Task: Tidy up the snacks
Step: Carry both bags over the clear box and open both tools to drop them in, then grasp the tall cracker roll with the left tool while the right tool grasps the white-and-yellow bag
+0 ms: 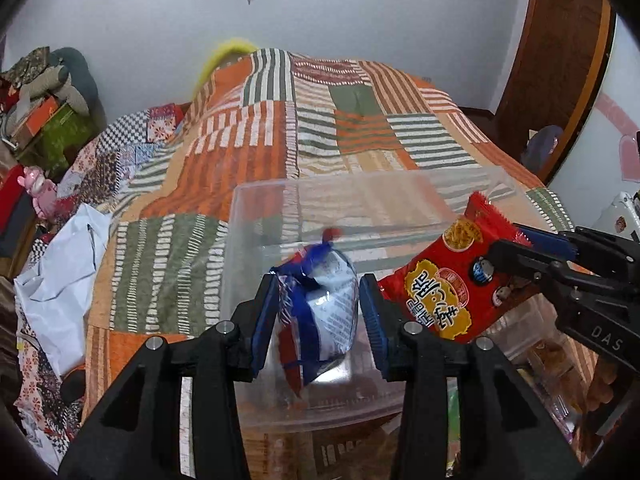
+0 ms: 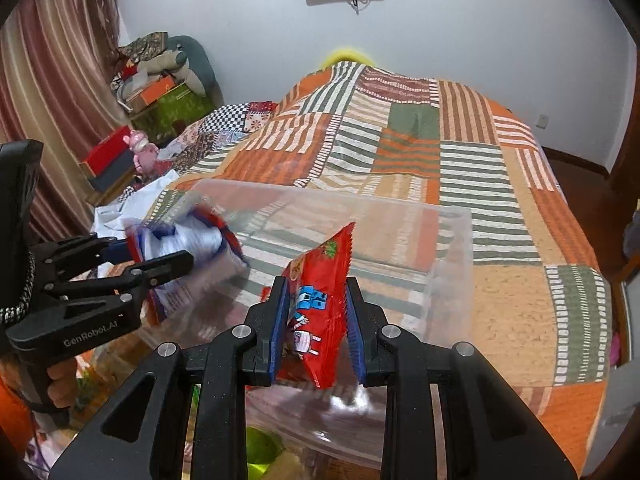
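My left gripper [image 1: 318, 312] is shut on a blue and white snack bag [image 1: 324, 312], held over the near part of a clear plastic bin [image 1: 256, 200] on the bed. My right gripper [image 2: 316, 320] is shut on a red snack packet [image 2: 320, 300], held over the same bin [image 2: 456, 240]. In the left wrist view the red packet [image 1: 448, 284] and right gripper [image 1: 520, 252] sit to the right. In the right wrist view the blue bag [image 2: 192, 248] and left gripper [image 2: 160, 260] sit to the left, blurred.
The bin rests on a patchwork orange, green and white bedspread [image 1: 320, 120]. A white plastic bag [image 1: 60, 280] lies at the bed's left edge. Boxes and a pink toy [image 2: 140, 152] stand by the curtain. More snack packets lie below the bin's near side [image 2: 260, 448].
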`<act>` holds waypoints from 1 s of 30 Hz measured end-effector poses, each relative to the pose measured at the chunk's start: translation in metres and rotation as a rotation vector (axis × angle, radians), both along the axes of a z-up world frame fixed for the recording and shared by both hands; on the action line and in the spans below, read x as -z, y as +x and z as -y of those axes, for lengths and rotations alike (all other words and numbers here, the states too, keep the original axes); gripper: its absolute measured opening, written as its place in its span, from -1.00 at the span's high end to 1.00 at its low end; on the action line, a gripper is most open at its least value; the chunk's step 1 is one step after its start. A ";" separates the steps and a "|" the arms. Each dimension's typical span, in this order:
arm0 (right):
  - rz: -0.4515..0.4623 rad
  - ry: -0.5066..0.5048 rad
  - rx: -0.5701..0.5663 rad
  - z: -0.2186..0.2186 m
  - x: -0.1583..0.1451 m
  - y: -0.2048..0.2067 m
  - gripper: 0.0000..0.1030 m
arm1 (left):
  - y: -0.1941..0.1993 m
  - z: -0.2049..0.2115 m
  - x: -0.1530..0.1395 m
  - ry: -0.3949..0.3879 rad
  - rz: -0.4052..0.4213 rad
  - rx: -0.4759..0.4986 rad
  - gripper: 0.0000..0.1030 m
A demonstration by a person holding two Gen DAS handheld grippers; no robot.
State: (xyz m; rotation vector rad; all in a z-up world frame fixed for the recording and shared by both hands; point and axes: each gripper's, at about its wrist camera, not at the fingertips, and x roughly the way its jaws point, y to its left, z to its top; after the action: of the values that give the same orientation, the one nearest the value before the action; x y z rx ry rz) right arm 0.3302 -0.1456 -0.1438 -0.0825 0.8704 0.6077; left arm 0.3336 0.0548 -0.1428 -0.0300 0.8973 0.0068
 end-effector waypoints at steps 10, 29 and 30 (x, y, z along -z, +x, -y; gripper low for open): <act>0.053 0.016 0.030 0.015 -0.023 -0.014 0.27 | -0.029 0.006 -0.026 0.064 0.082 0.006 -0.26; 0.208 0.050 0.046 0.049 -0.062 -0.098 -0.17 | -0.134 0.012 -0.062 0.064 0.160 0.042 -0.55; 0.210 0.048 0.047 0.050 -0.062 -0.101 -0.18 | -0.137 0.012 -0.062 0.058 0.159 0.043 -0.55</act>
State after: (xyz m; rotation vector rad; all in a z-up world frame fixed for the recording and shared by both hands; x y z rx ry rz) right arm 0.2288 -0.1952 -0.0821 -0.0804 0.6524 0.5647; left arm 0.1962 0.0430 -0.0812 0.0427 0.7386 -0.0091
